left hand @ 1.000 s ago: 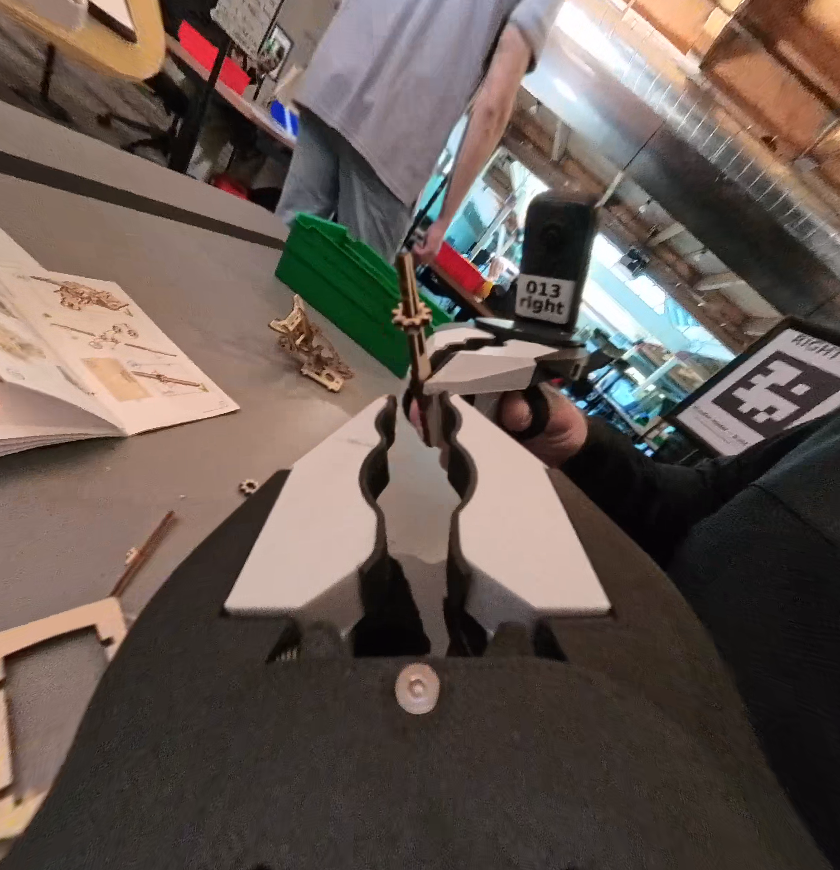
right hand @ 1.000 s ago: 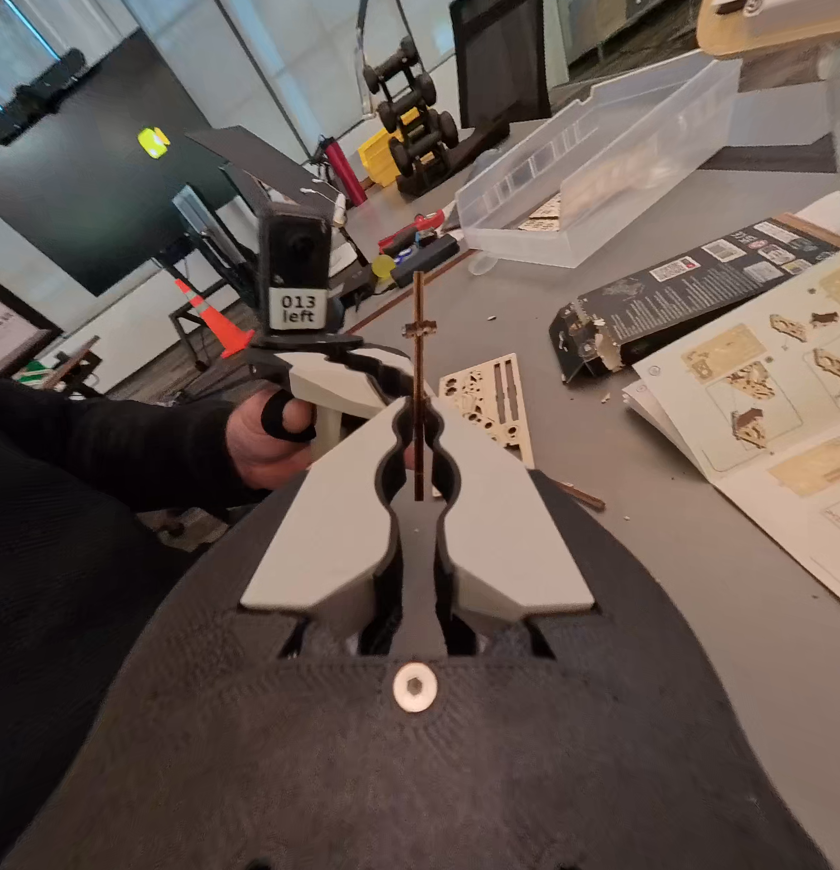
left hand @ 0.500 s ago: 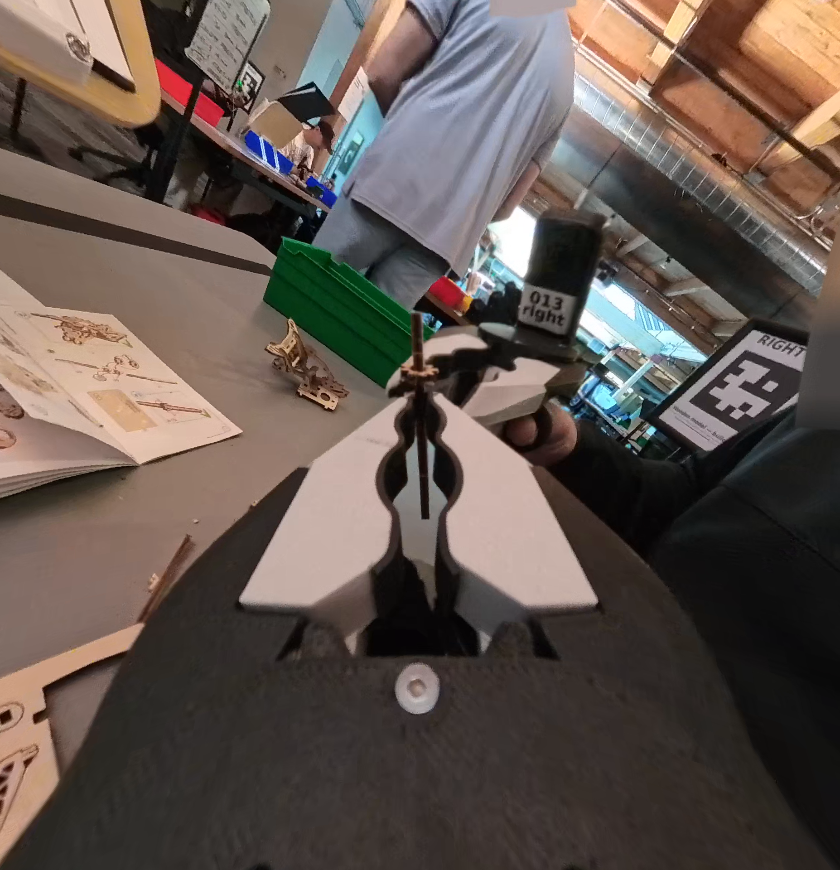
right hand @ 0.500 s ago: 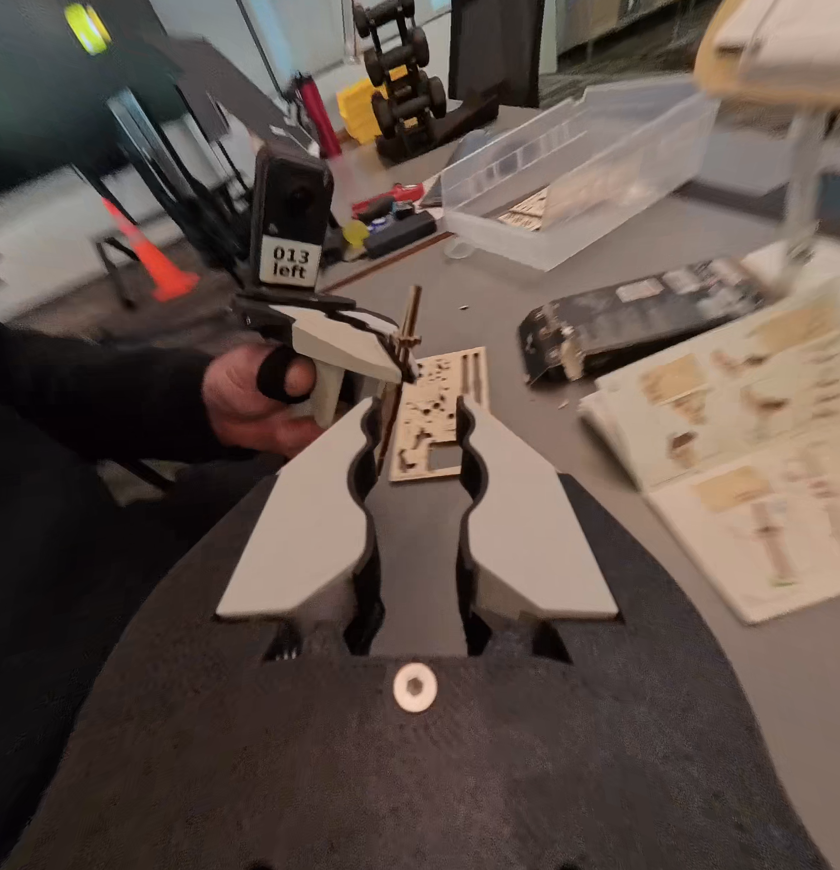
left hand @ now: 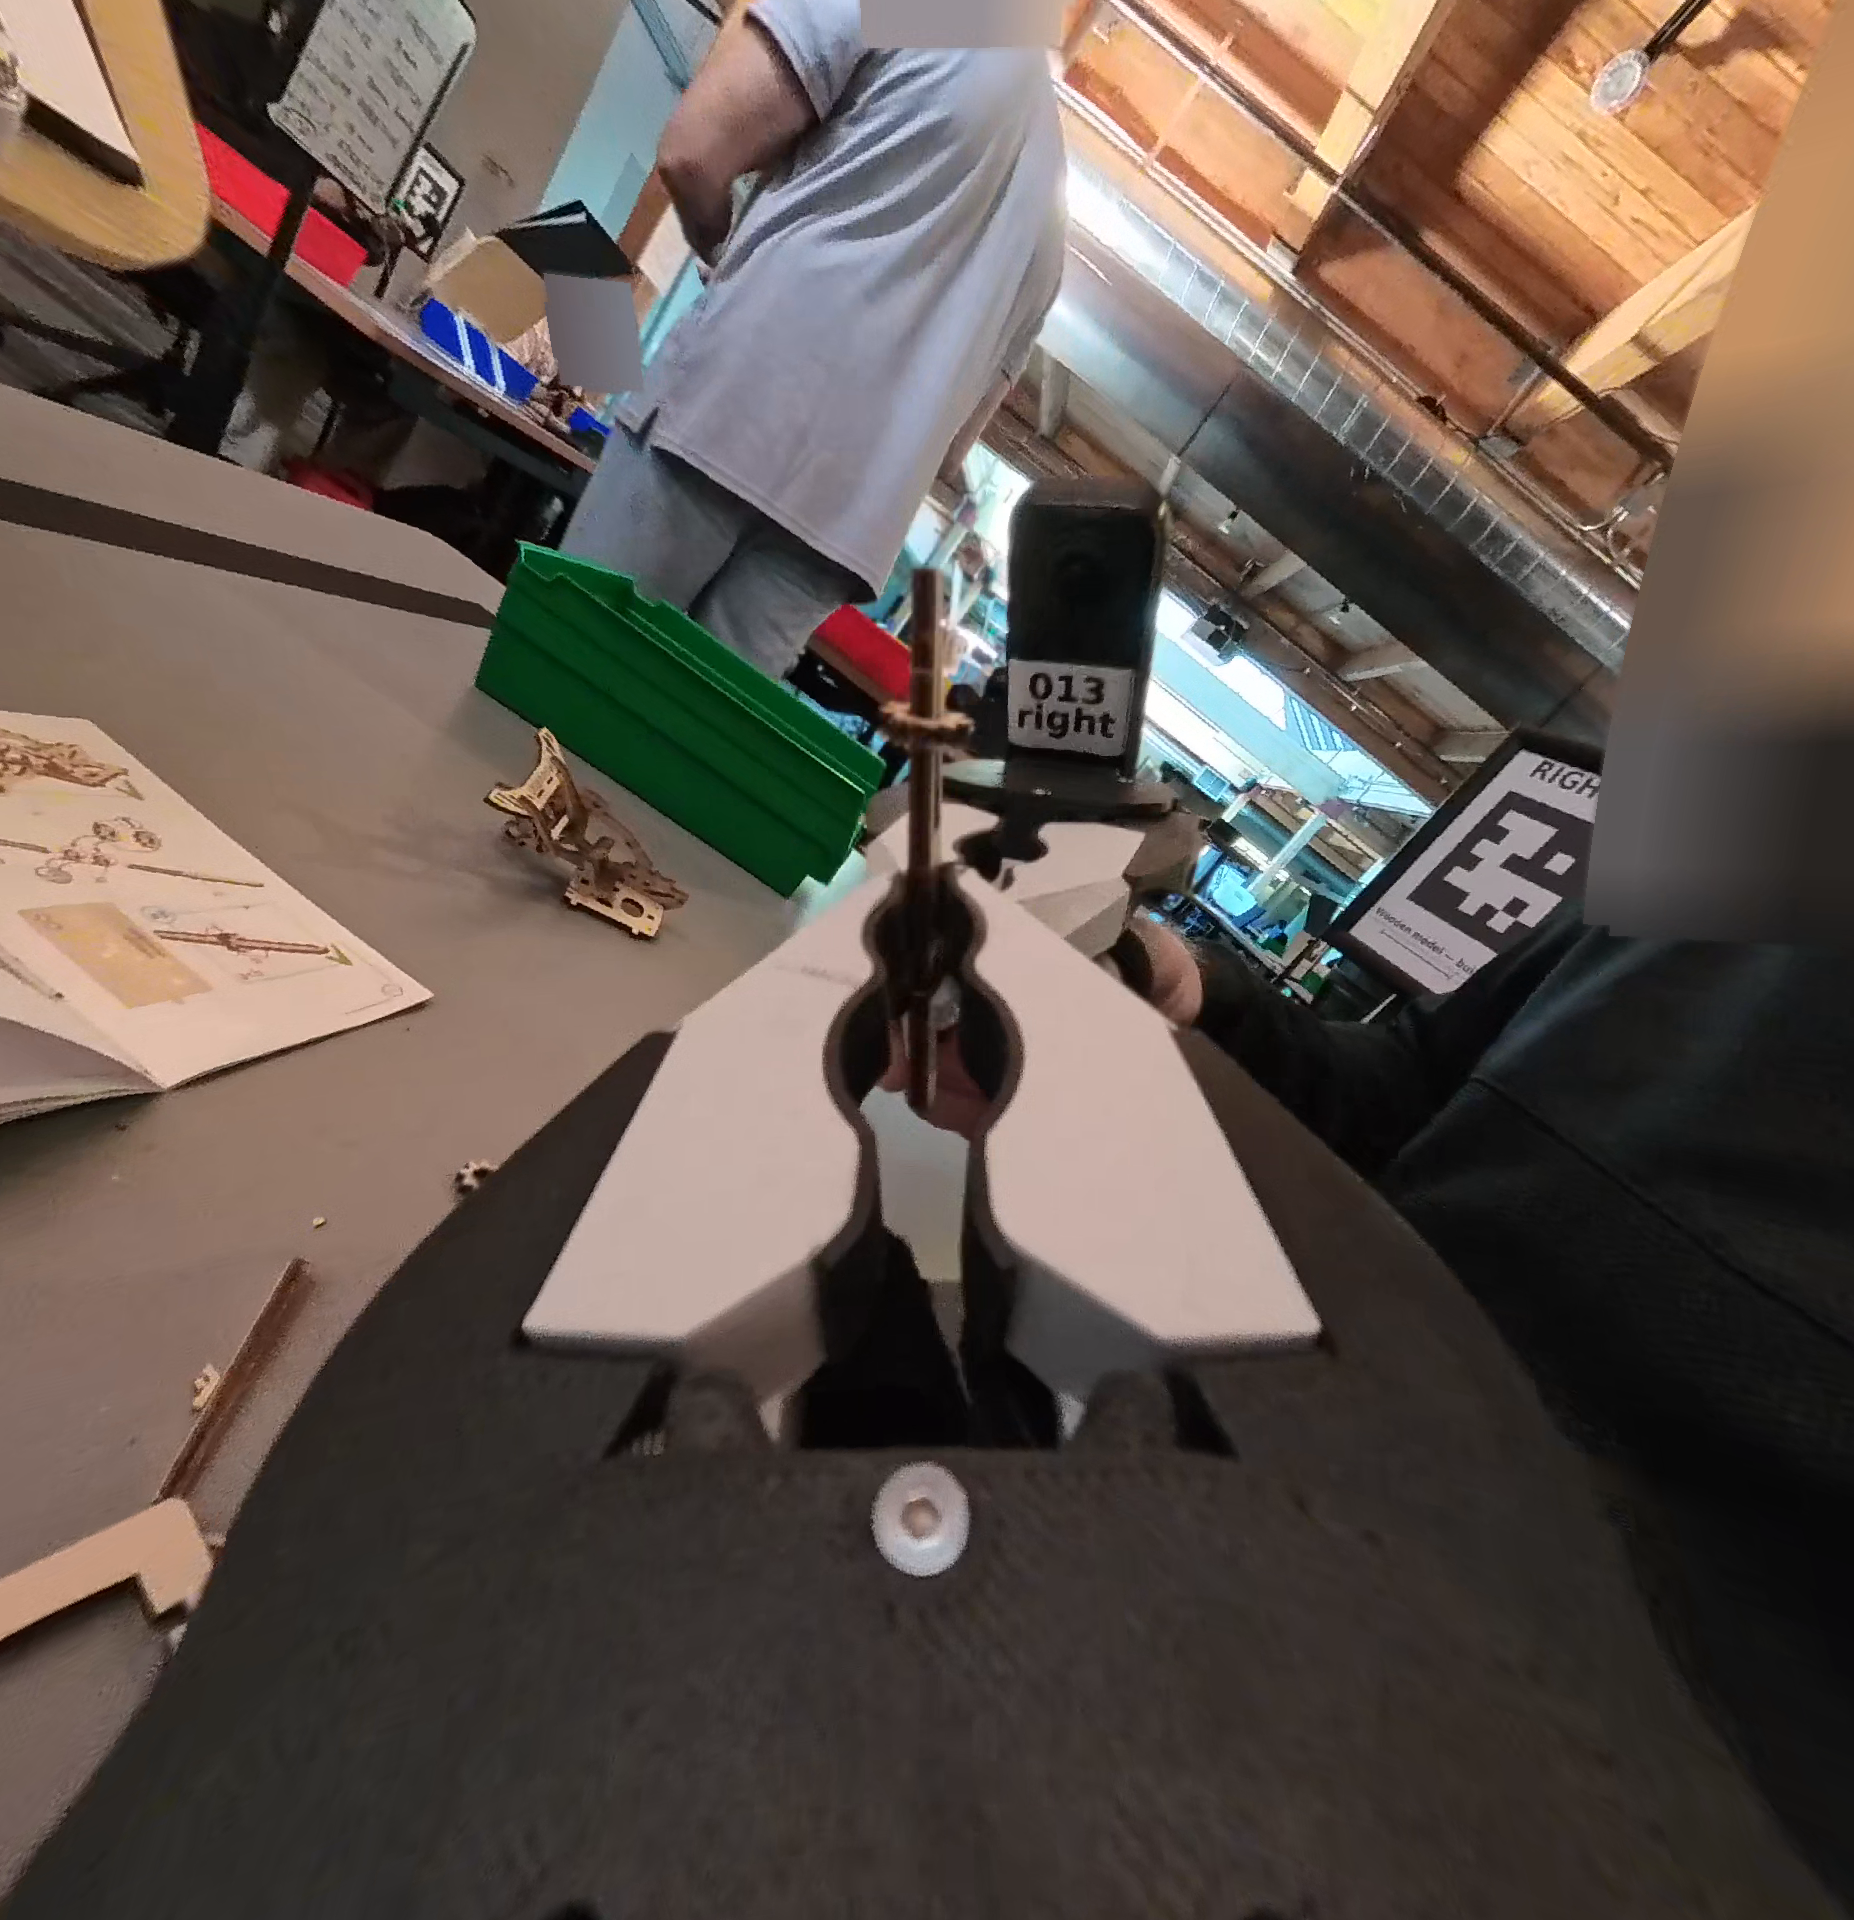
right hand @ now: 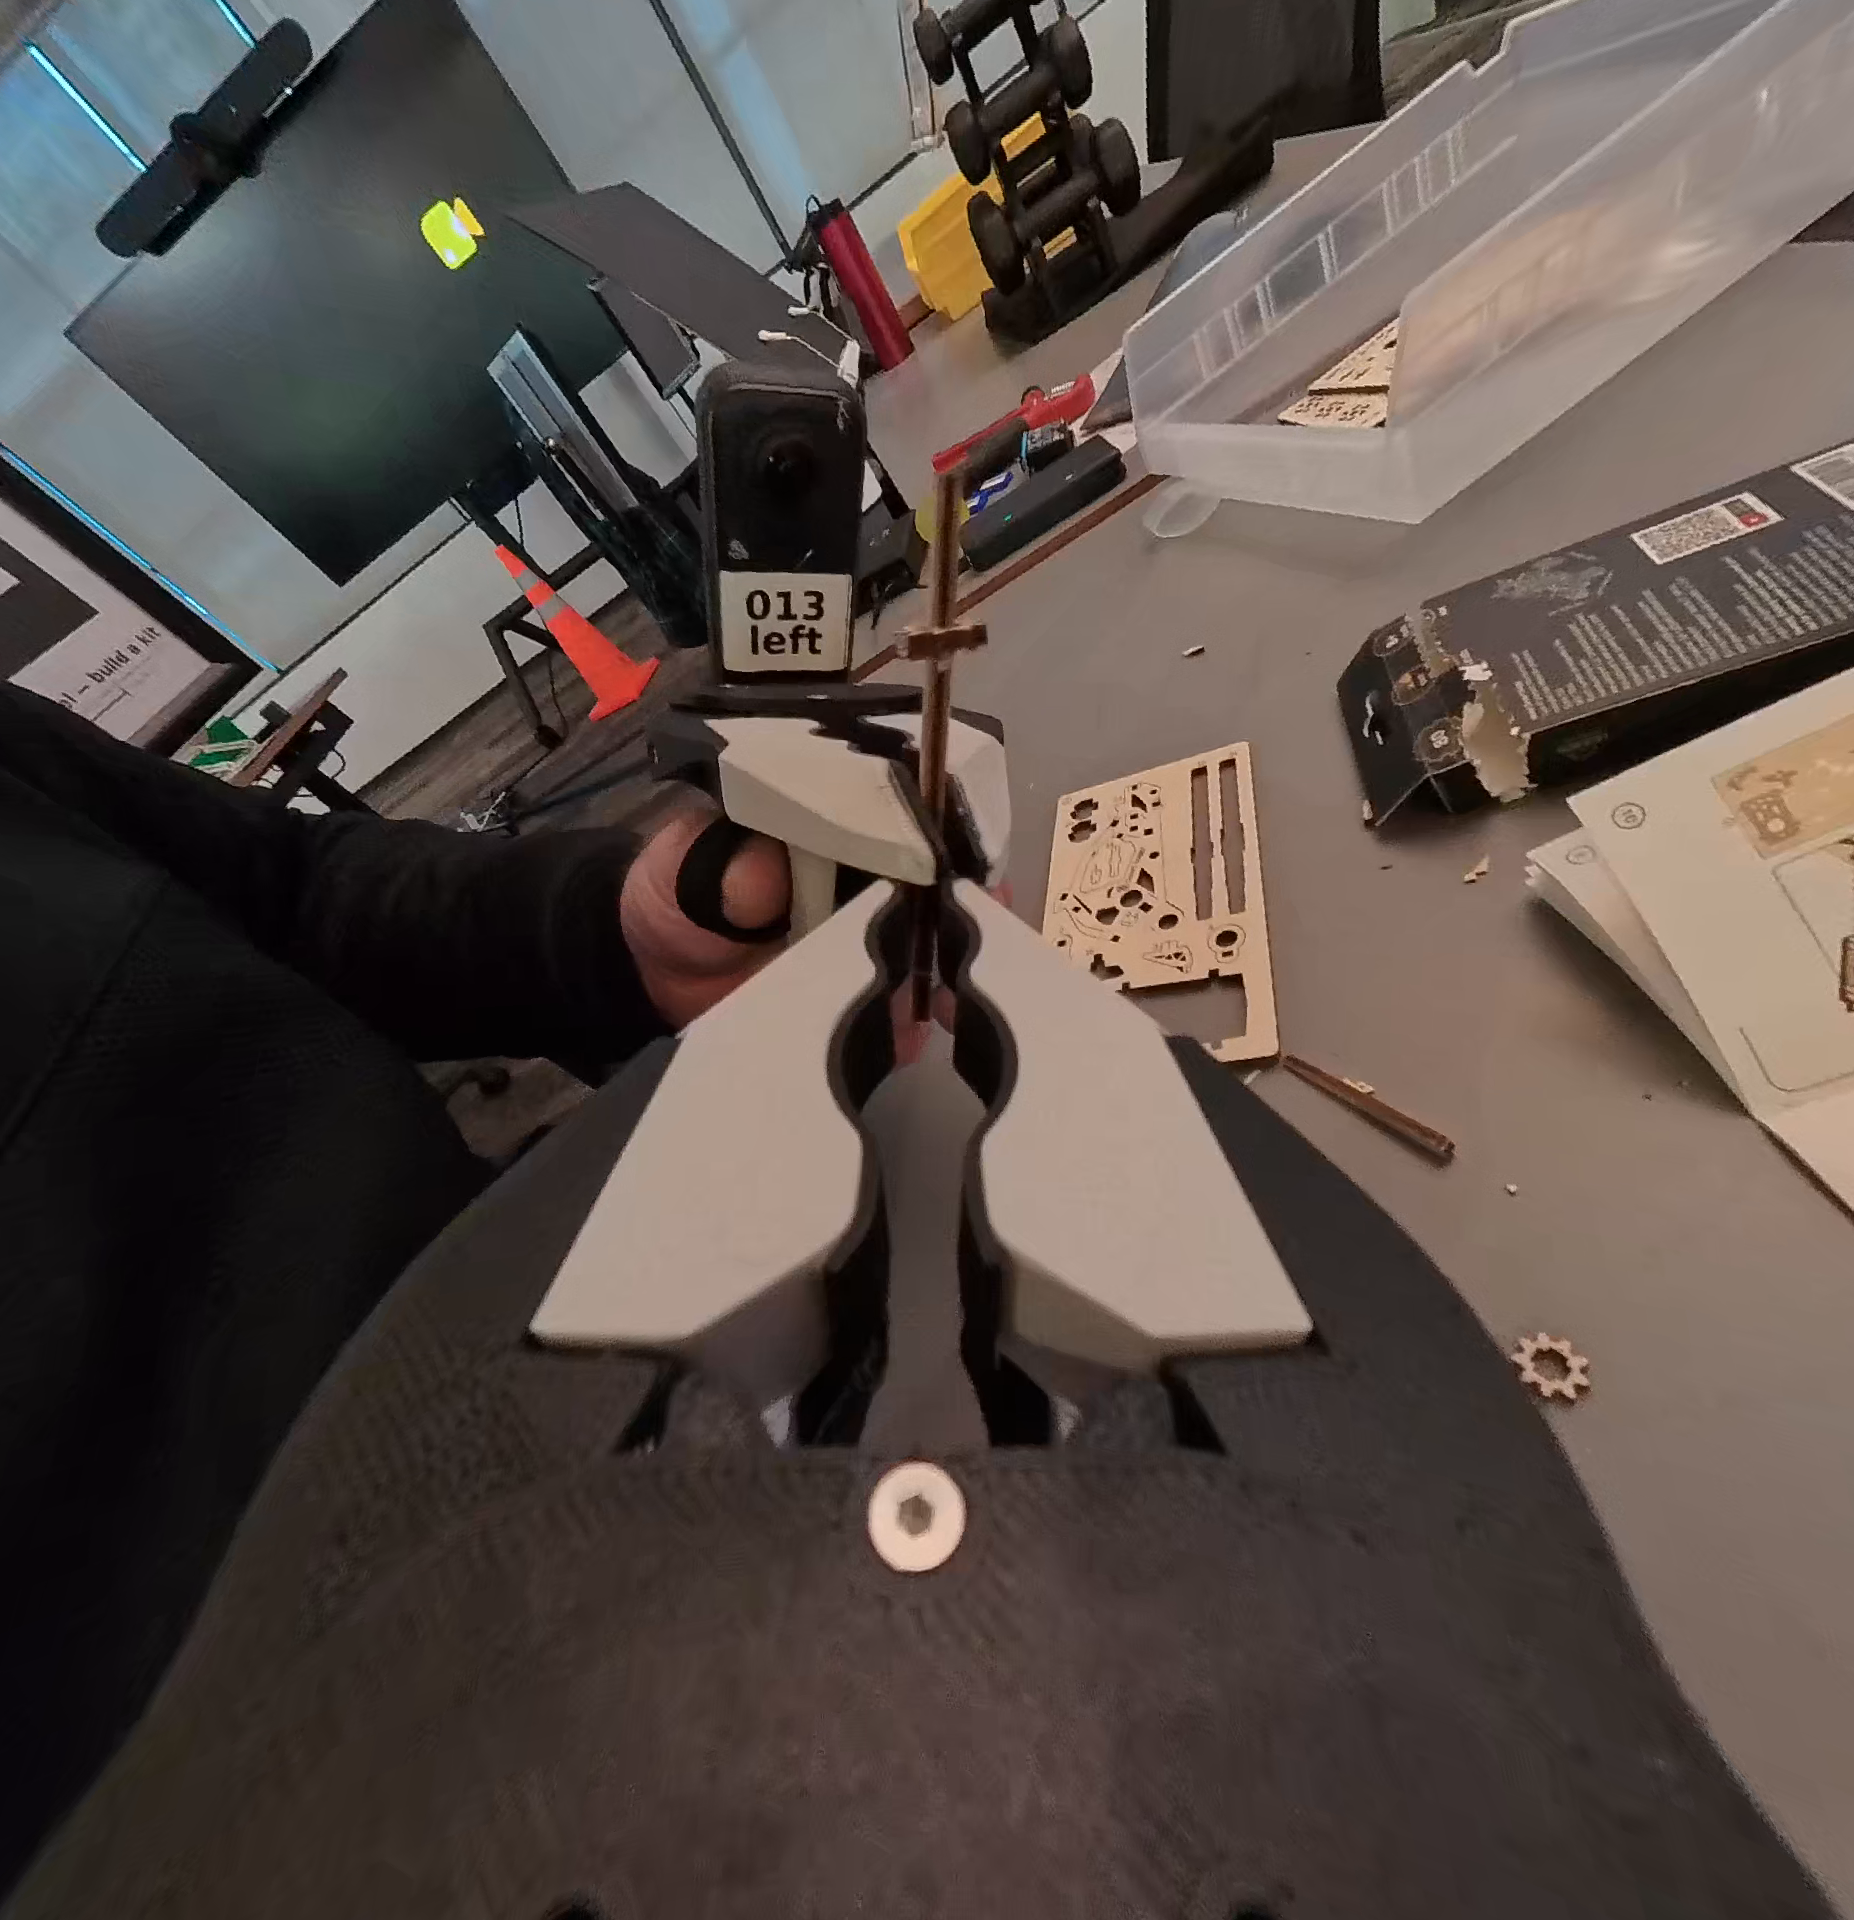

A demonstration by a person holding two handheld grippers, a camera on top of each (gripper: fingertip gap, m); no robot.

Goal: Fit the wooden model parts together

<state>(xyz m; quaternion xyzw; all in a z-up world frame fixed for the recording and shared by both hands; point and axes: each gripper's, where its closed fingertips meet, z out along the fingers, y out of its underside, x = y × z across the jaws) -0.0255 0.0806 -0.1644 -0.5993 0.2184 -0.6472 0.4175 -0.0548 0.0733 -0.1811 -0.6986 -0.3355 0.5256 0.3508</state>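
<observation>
— While both grippers meet nose to nose, who has the rod (left hand: 923, 831)?
— The left gripper (left hand: 921, 894) is clenched on it, upright, a small cog (left hand: 925, 722) threaded above the tips. The right gripper (right hand: 921, 904) seems clamped on the same rod (right hand: 938, 665), though its tips hide the contact.
— And beside the rod?
— A part sheet (right hand: 1162, 894), with a loose gear (right hand: 1549, 1366) nearer the right gripper.

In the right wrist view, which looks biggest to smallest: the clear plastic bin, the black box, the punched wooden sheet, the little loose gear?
As they look, not true size:
1. clear plastic bin
2. black box
3. punched wooden sheet
4. little gear
Bin and box lie farther off, so nearness doesn't flatter them.
</observation>
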